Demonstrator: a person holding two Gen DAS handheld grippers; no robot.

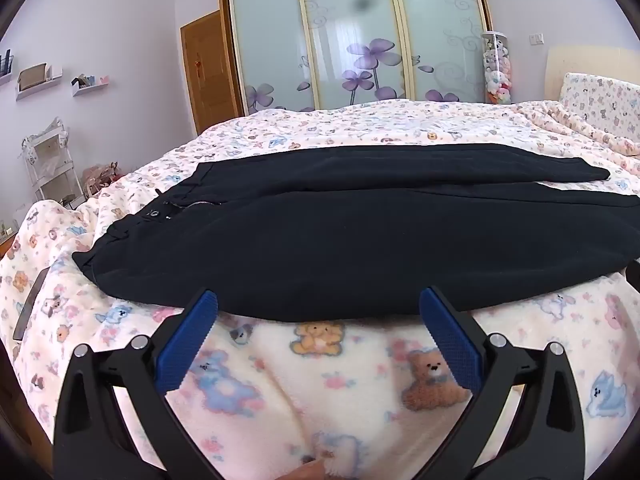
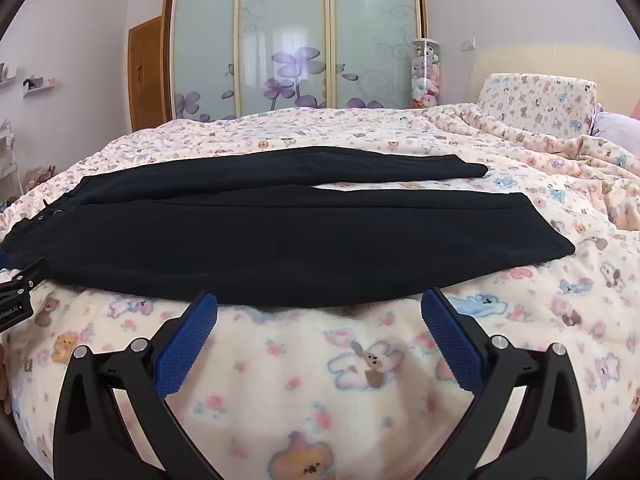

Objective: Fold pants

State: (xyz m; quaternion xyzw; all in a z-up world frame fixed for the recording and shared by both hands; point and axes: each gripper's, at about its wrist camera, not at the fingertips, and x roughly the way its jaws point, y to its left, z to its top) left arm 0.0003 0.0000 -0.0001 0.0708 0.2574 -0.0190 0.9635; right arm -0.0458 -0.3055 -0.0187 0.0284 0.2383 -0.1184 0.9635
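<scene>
Both claws — left claw [image 1: 319,304], right claw [image 2: 319,306] — gape wide, empty, beside pants [image 1: 340,236].

Bare blanket [image 1: 320,380] fronts pants [image 1: 320,248]; nothing blocks.

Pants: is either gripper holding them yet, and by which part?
Nothing is held. The left gripper and right gripper both have jaws open, just short of the near edge of the pants, which lie flat on the blanket.
</scene>
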